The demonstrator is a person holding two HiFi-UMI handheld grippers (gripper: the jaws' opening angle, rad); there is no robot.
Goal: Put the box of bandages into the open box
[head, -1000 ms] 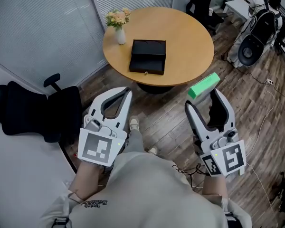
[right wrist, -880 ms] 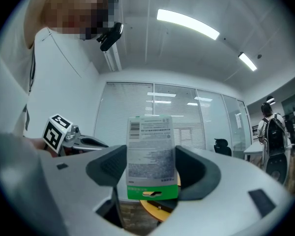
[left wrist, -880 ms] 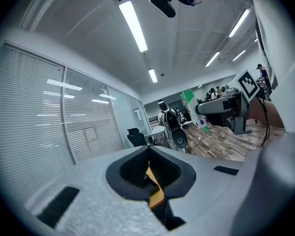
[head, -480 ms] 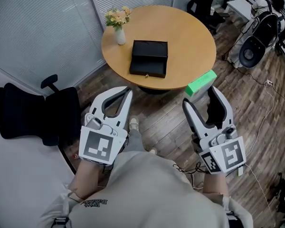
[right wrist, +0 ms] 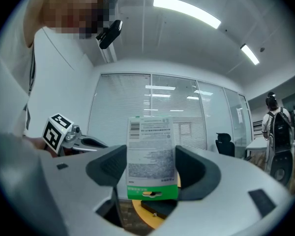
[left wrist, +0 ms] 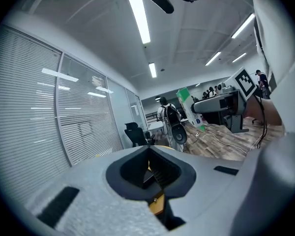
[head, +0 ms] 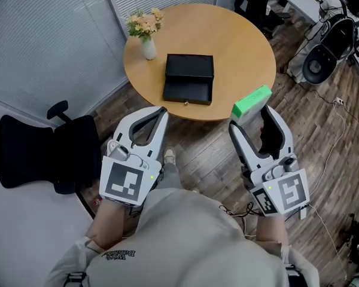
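A green and white box of bandages [head: 251, 102] is clamped in my right gripper [head: 249, 115], held over the floor just short of the round table's near edge. In the right gripper view the bandage box [right wrist: 151, 156] stands upright between the two pads, printed side toward the camera. The open black box [head: 188, 78] lies on the round wooden table [head: 239, 46], its lid folded back. My left gripper [head: 158, 113] is shut with nothing in it, hanging below the table's near left edge; its closed jaws fill the left gripper view [left wrist: 148, 162].
A white vase of flowers [head: 146, 34] stands at the table's left side. A black office chair [head: 45, 151] sits at the left. A round black fan or bag [head: 320, 64] and cables lie on the wood floor at the right.
The table and black box have drawn slightly nearer and lower in view as I step forward. Both grippers keep their hold and pose.
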